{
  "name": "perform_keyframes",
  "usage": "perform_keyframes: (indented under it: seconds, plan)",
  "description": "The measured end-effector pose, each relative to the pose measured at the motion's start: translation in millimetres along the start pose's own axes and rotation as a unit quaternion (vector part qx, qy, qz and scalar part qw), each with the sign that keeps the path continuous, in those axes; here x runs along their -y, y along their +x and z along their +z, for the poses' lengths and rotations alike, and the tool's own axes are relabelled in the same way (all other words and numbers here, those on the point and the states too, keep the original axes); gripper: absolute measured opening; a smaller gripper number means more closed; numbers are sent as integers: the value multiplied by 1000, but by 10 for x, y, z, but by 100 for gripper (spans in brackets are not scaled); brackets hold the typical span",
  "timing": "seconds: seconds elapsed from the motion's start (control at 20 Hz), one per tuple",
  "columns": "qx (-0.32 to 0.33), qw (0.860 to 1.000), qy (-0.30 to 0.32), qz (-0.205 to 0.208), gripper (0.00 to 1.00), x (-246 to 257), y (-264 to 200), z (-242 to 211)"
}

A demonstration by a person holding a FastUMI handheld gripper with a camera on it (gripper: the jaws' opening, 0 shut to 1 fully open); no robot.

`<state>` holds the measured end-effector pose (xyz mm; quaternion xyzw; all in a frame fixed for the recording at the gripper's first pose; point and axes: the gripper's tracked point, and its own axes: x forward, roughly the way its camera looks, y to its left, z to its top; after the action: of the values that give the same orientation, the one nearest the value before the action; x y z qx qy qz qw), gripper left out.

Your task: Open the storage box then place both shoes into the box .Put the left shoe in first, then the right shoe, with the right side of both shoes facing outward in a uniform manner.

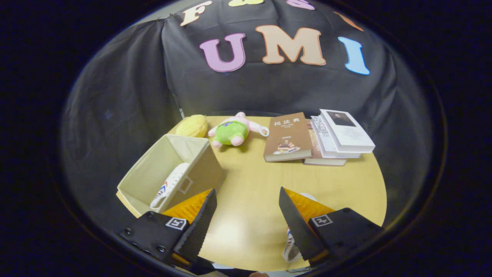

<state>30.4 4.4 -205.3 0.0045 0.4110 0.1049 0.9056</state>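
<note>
With one shoe (171, 184) already lying in the open box (142, 181) ahead-left, we are holding the gripper (246, 223) wide open and empty — next we are likely swinging right for the second shoe (291, 248) behind the right finger.

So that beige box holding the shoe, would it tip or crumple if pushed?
The box looks like thin fabric, so probably light, and likely to slide or flex. The shoe inside may steady it slightly. The gripper is open, touching neither.
</note>
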Motion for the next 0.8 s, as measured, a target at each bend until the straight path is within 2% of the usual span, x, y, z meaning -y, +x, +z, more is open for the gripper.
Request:
perform_keyframes:
  seconds: [0.45, 0.8]
  plan:
    - [-51, 997, 2, -49, 100, 907, 30, -567]
    - [-114, 992, -12, -48, 100, 1339, 140, -1146]
